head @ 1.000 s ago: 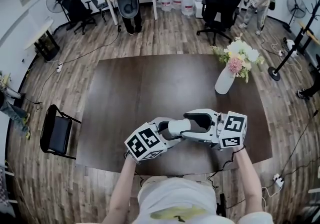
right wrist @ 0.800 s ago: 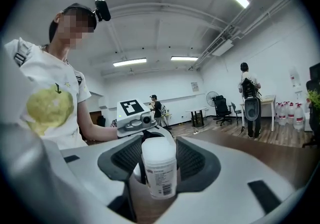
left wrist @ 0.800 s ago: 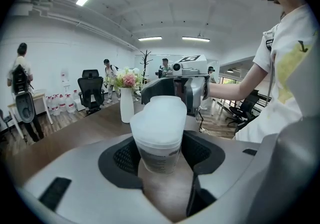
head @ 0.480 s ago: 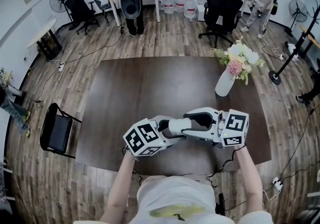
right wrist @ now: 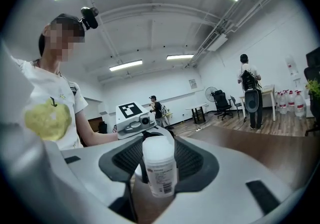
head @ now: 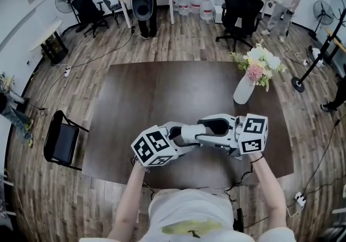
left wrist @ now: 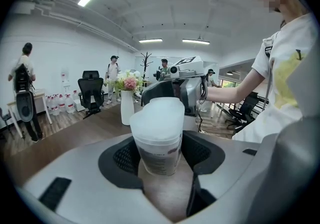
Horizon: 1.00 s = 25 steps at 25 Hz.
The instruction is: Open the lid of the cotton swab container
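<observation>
Right, status: my left gripper (left wrist: 161, 154) is clamped on the cotton swab container (left wrist: 159, 143), with both pads (left wrist: 122, 158) pressed on the lower, labelled part of the body. The container's long axis runs top to bottom in both gripper views, so it is roughly upright, leaning only slightly. The frosted white lid (left wrist: 157, 115) is the upper end and it is on. My right gripper (right wrist: 160, 160) comes in from the opposite side, facing the left one. Its jaws have just been closing with the container between them, and its pads now sit against the upper part, at and just under the lid. The printed label (right wrist: 162, 178) faces the right gripper's camera. From the head view the container shows as a short white shape between the two gripper noses, over the near part of the dark brown table (head: 135, 100), close to my body. Brown tabletop shows below its base in the left gripper view, so it looks to be held off the surface. A vase of flowers (head: 244, 86) stands well apart, toward the far right of the table.
</observation>
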{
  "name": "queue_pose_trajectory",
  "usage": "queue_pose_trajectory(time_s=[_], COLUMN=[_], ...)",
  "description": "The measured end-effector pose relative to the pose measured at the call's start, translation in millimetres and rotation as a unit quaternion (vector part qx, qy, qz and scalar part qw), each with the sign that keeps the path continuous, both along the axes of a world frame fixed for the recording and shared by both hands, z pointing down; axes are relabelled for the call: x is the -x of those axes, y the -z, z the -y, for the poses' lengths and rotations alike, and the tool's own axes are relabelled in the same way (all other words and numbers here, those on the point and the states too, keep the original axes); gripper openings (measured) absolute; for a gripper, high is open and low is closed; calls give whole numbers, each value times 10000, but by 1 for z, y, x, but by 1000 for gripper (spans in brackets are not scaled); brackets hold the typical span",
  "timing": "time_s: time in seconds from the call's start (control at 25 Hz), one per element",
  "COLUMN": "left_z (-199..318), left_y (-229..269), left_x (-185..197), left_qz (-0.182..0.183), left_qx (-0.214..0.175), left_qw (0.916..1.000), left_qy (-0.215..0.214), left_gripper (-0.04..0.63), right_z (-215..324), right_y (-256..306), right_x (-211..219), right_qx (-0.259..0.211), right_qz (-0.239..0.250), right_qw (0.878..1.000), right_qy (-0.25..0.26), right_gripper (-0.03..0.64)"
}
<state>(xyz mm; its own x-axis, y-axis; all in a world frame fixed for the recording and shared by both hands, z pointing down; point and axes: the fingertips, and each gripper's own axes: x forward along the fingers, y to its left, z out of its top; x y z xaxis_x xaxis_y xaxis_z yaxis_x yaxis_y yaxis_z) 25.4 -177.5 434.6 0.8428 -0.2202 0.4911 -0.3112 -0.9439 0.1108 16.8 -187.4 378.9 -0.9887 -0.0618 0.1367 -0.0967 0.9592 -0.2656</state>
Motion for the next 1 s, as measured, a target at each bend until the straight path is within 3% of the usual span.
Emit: queue_pose_trajectory(time_s=[0.64, 1.0], left_z=[8, 12], left_y=[5, 2], left_x=[2, 0], left_qz=[-129, -74], left_qx=[37, -193], left_qw=[9998, 9993], left_qy=[153, 307], left_gripper=[259, 258], right_z=[13, 23], right_y=[3, 5], right_x=[-1, -6], right_qx=[695, 1418], right_qz=[399, 971], right_qw=[9962, 9830], right_qy=[-353, -647], right_gripper=[207, 181])
